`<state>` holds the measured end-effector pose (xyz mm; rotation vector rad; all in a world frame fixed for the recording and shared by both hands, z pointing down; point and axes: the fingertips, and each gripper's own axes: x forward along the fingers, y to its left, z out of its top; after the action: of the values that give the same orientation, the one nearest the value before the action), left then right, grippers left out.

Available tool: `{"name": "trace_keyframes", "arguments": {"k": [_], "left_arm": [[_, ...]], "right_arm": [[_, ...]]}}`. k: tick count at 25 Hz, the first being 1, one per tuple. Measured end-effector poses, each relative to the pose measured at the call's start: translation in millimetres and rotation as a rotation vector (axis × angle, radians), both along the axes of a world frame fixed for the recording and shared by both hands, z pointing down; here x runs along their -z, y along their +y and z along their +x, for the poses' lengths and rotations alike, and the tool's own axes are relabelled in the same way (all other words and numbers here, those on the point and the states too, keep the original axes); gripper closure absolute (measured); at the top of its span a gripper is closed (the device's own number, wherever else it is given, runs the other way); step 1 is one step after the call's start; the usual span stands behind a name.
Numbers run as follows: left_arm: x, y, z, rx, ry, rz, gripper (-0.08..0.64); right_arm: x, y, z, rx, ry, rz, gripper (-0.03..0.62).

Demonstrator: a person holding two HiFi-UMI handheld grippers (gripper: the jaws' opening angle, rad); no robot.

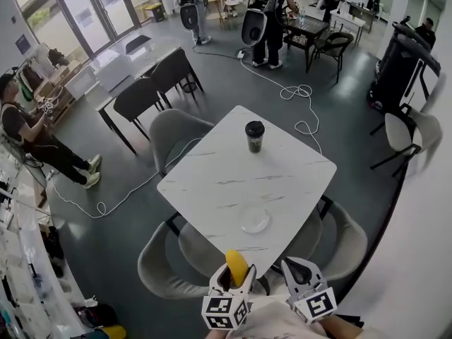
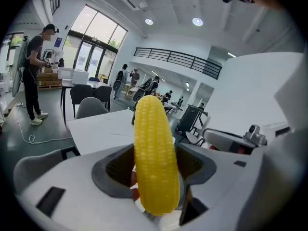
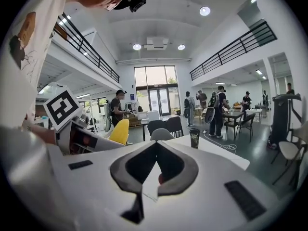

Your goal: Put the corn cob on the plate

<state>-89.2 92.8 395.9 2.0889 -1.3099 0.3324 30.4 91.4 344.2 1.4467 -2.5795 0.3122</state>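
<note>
My left gripper point(image 1: 235, 272) is shut on a yellow corn cob point(image 1: 236, 266), held upright below the near edge of the white marble table point(image 1: 212, 179). In the left gripper view the corn cob point(image 2: 154, 153) stands tall between the jaws. A clear glass plate point(image 1: 255, 218) lies on the table close to its near corner, a short way ahead of the corn. My right gripper point(image 1: 297, 270) hangs beside the left one, shut with nothing in it; in its own view the gripper point(image 3: 151, 174) has its jaws meeting and the corn cob point(image 3: 119, 131) shows to the left.
A dark lidded cup point(image 1: 254, 135) stands on the far part of the table. Grey chairs point(image 1: 173, 129) ring the table, and one chair point(image 1: 159, 267) sits just under my grippers. Cables trail on the floor, and people stand at the far tables and at the left.
</note>
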Motion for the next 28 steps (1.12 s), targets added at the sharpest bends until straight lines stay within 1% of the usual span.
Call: {"name": "trace_keyframes", "arguments": {"k": [4,8,16,20,23,28], "left_arm": [[-7.9,-15.1,-1.7,0.025,0.001,-0.023,0.299],[-18.0,-23.3,-1.3,0.045,-0.011,-0.054,0.299],[-35.2,-60.1,6.5,0.101,-0.022,-0.067,0.299],[-56.6,-77.3,9.6,0.108,-0.030,-0.095,0.299],[-73.9,-86.9,12.3,0.106,-0.039,-0.122,0.299],[-94.8,-103.0,16.5,0.110,-0.045,-0.150,0.299]], "right_arm": [[-7.3,-19.3,-3.8,0.037,0.006,0.002,0.588],[-14.9,-35.4,-4.8,0.055,-0.001,-0.023,0.589],[-34.5,-75.9,0.3,0.111,0.000,-0.053,0.589],[-51.6,-98.5,-5.7,0.143,0.013,-0.067,0.588],[-64.8,-112.0,-14.4,0.168,-0.003,-0.087,0.588],[-83.7,-136.3,-22.2,0.179,-0.017,-0.098,0.588]]}}
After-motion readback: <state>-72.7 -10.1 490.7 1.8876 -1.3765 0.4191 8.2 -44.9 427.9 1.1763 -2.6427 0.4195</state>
